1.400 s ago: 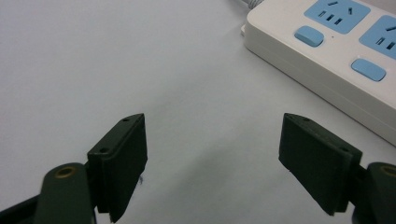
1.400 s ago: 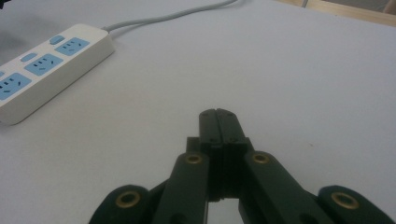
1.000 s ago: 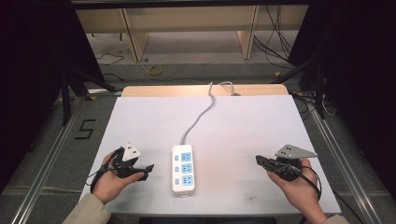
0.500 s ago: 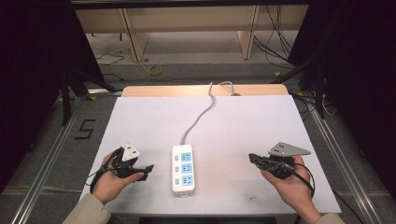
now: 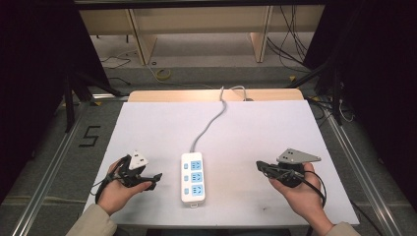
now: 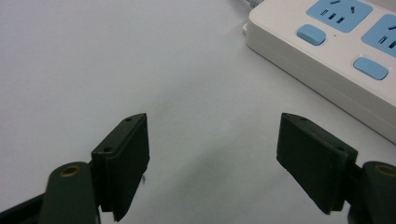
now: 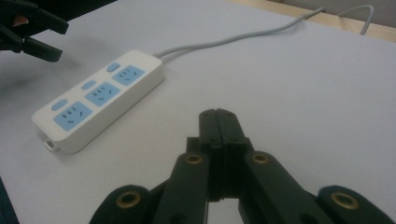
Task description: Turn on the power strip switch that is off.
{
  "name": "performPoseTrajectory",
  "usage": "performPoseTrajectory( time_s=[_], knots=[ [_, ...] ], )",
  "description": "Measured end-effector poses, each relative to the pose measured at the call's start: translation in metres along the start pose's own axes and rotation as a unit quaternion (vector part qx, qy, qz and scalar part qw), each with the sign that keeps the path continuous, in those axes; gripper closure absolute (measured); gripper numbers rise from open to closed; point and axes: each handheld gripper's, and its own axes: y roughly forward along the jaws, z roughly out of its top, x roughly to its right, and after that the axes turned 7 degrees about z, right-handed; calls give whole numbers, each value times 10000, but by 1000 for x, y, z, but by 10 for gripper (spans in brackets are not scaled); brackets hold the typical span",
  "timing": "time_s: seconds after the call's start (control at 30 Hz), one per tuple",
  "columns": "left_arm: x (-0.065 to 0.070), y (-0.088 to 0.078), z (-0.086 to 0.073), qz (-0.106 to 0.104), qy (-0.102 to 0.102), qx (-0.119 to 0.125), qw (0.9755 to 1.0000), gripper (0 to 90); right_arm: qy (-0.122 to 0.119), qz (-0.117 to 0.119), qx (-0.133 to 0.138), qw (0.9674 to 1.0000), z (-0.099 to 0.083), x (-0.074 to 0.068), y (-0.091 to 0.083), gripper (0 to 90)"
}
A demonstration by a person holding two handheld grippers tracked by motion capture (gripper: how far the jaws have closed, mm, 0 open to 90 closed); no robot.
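A white power strip (image 5: 192,177) with three blue sockets lies flat at the front middle of the white table (image 5: 255,123). Its grey cable (image 5: 210,123) runs back over the far edge. My left gripper (image 5: 154,180) rests low on the table just left of the strip, pointing at it. In the left gripper view this gripper (image 6: 215,140) stands open with bare tabletop between its pads, and the strip (image 6: 336,42) is ahead to the right. My right gripper (image 5: 259,166) points left at the strip from some way off. In the right gripper view it (image 7: 219,114) is shut on nothing.
A wooden board (image 5: 196,95) edges the table's far side, with floor, cables and shelf legs beyond. Metal rails (image 5: 54,162) run along both sides of the table. Dark curtains stand at left and right.
The right hand has drifted a little to the left, toward the power strip. The left hand and the strip have not moved.
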Motion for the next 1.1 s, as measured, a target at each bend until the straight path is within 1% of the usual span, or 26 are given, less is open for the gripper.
performPoseTrajectory(
  time_s=[0.23,0.3,0.43,0.77,0.87,1.0,1.07,1.1],
  knots=[
    [0,0,0,46,13,8,10000,243,-97,72,5,9999,2,-1,4,900],
    [0,1,0,42,-10,-20,10000,243,-97,88,27,9999,2,-1,3,900],
    [1,0,1,57,-24,8,10000,243,-98,91,21,9999,2,-2,3,900],
    [0,0,-1,70,-1,-3,10000,236,-102,124,35,9999,7,-3,9,900],
    [1,0,-1,66,-45,27,10000,235,-108,134,23,9998,8,-4,10,900],
    [1,0,-1,48,-6,-1,10000,235,-135,168,12,9998,10,-6,15,900],
    [1,0,-1,52,6,-5,10000,236,-154,206,-38,9997,12,-7,19,900],
    [1,0,0,48,0,24,10000,236,-174,215,-46,9996,13,-7,20,900]
  ],
)
